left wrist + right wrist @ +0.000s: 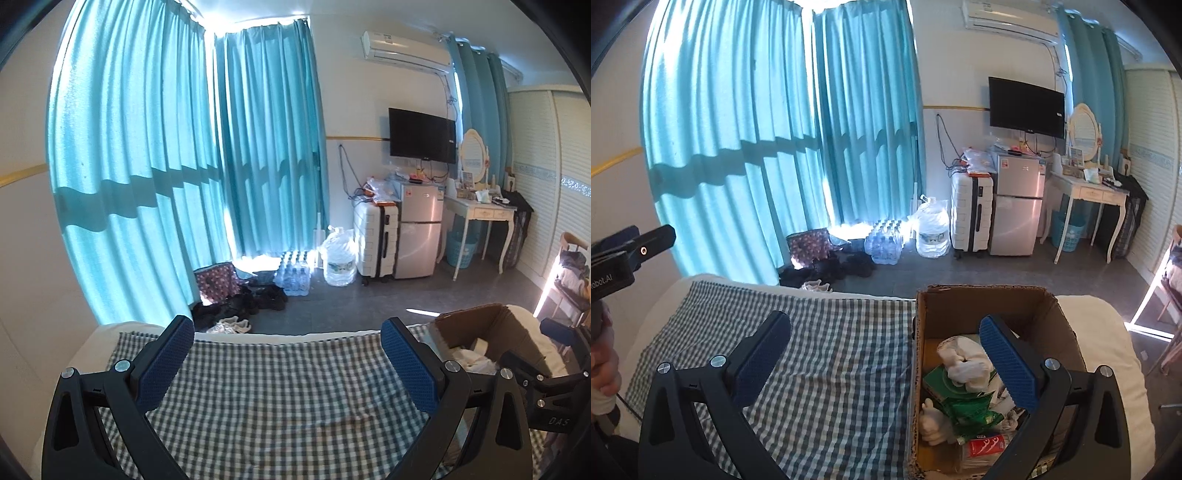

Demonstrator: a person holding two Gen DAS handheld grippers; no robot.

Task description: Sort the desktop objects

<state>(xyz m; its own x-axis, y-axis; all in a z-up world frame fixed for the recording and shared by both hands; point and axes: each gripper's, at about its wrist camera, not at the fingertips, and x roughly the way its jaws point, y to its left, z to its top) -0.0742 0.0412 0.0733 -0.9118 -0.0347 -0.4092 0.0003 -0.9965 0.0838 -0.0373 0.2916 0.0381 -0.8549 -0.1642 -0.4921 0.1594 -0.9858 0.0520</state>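
Observation:
A brown cardboard box (1045, 306) stands on the right part of a checked cloth (827, 354). Inside it lie a white rolled cloth (964, 360), a green packet (964, 402), a small white figure (932, 421) and a red-labelled packet (988, 445). My right gripper (884, 341) is open with nothing between its fingers, its right finger over the box. My left gripper (288, 349) is open and empty too, above the bare cloth (280, 384), with the box (491, 325) to its right. In the right wrist view the left gripper's body (624, 251) shows at the left edge, held by a hand (604, 365).
The cloth lies on a white bed (1108, 332) whose far edge meets a grey floor. Shoes and bags (827, 266), water bottles (886, 247), a white suitcase (971, 214), a small fridge (1019, 206) and a dressing table (1089, 195) stand along the far wall. A chair (570, 273) is at right.

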